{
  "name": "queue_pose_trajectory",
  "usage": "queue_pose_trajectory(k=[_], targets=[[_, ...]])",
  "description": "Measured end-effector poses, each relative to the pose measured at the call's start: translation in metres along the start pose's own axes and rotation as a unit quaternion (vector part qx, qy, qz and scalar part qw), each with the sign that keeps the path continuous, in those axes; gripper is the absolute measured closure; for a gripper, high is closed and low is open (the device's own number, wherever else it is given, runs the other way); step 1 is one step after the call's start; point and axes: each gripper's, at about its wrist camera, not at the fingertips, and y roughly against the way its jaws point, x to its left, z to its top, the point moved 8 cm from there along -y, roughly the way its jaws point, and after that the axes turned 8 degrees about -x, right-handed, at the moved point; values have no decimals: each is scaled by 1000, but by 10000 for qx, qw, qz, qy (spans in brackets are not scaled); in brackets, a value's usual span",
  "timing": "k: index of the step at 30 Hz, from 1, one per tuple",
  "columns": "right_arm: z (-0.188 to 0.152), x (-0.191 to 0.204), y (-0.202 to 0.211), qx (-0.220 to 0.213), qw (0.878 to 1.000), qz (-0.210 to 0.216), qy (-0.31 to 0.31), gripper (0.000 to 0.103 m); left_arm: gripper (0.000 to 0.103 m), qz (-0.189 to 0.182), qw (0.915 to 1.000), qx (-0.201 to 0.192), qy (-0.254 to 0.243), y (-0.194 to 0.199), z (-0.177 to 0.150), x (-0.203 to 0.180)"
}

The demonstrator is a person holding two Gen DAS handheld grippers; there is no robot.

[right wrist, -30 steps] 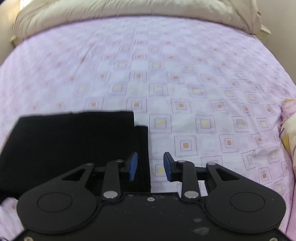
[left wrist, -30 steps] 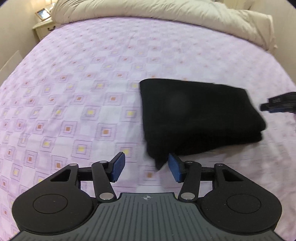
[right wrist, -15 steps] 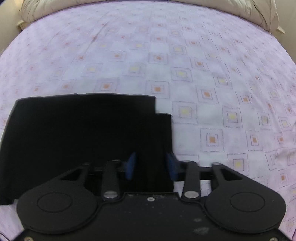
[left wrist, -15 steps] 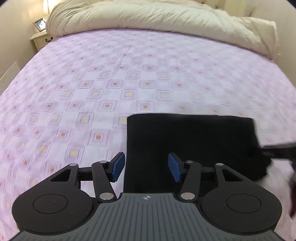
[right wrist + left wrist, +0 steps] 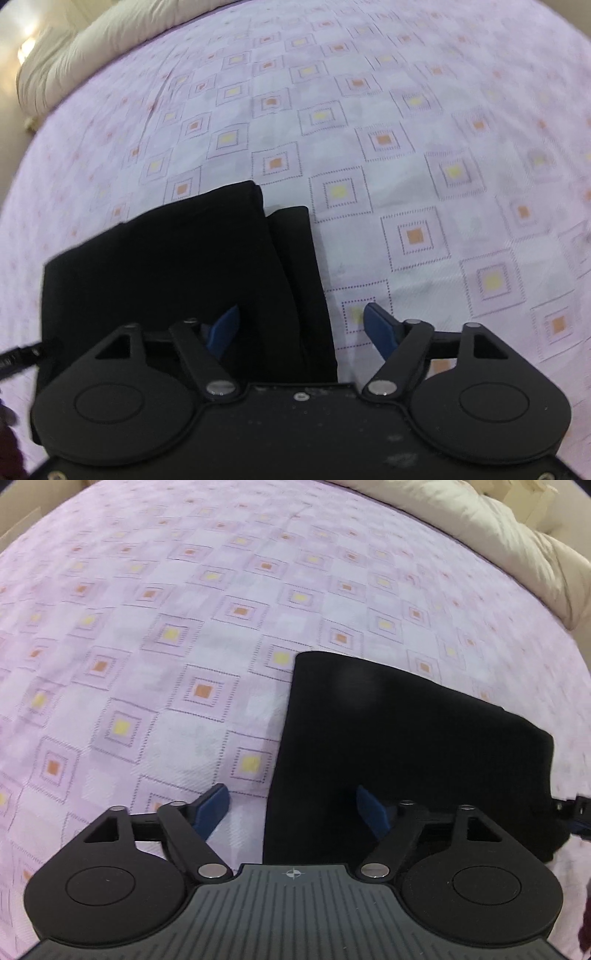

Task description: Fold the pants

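Note:
The black pants (image 5: 413, 746) lie folded in a compact rectangle on the bed. My left gripper (image 5: 291, 810) is open and straddles the left edge of the pants: one blue pad is over the sheet, the other over the cloth. In the right wrist view the pants (image 5: 177, 266) show a narrower layer sticking out along their right edge. My right gripper (image 5: 301, 326) is open and straddles that right edge. Neither gripper holds cloth. The right gripper's tip (image 5: 576, 812) shows at the right edge of the left wrist view.
The pink sheet with square patterns (image 5: 166, 635) covers the bed. A bunched cream duvet (image 5: 480, 528) lies along the far end and also shows in the right wrist view (image 5: 92, 48).
Both grippers have moved in low over the folded pants, one at each side edge, with the view tilted down. The right gripper's jaws have opened wider.

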Motion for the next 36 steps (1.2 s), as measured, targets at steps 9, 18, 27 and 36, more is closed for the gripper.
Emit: queue_pose_trajectory(k=[9, 18, 27, 36], targets=[[2, 19, -10, 64, 9972, 438, 601, 17, 3, -483, 9964, 270, -636, -16, 2, -32], [10, 41, 18, -22, 9973, 484, 552, 78, 81, -460, 9961, -96, -745, 9, 4, -51], [-30, 68, 83, 131, 9924, 926, 799, 80, 86, -520, 9932, 83, -1041, 73, -14, -35], [-110, 67, 74, 473, 9919, 600, 1019, 79, 64, -350, 9938, 348, -995, 81, -79, 9]])
